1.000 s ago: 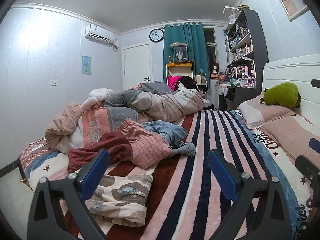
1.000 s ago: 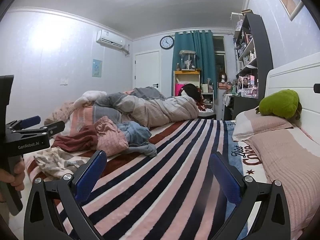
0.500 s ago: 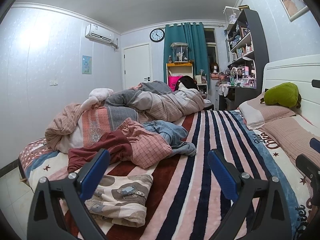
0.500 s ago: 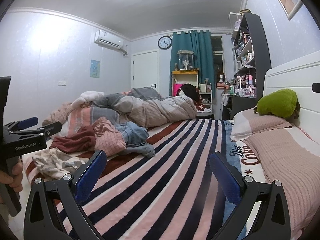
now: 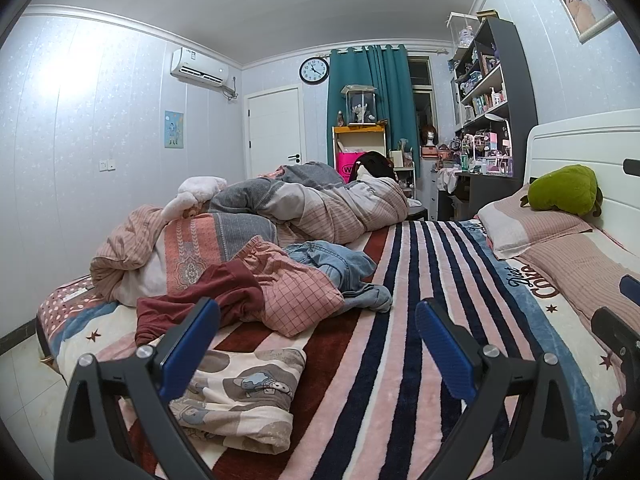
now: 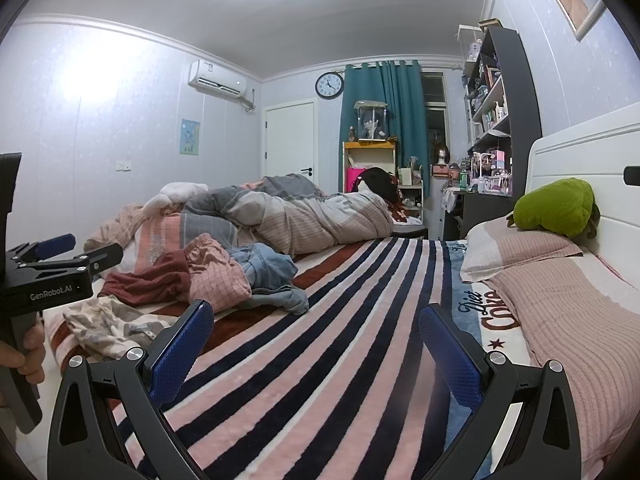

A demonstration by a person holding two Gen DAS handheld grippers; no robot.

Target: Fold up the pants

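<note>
Several crumpled garments lie in a heap on the left half of the bed: cream cartoon-print pants (image 5: 240, 392) nearest, dark red pants (image 5: 200, 300), pink checked pants (image 5: 296, 284) and blue jeans (image 5: 332, 264). My left gripper (image 5: 316, 344) hovers open just above the bed, its left blue pad over the cream pants, holding nothing. My right gripper (image 6: 316, 348) is open and empty over the bare striped blanket (image 6: 340, 360), right of the heap (image 6: 216, 276). In the right wrist view the left gripper (image 6: 86, 248) shows at the left edge, held by a hand (image 6: 24, 356).
A bunched duvet (image 5: 328, 208) and pink quilt (image 5: 132, 248) lie behind the heap. Pillows (image 5: 532, 228), a green plush (image 5: 564, 190) and the white headboard (image 5: 580, 148) line the right side. The bed edge and floor (image 5: 24, 368) are at left. Shelves (image 5: 492, 112) stand beyond.
The right gripper's view has drifted very slightly; the left gripper and the garments have not moved. Both grippers stay open.
</note>
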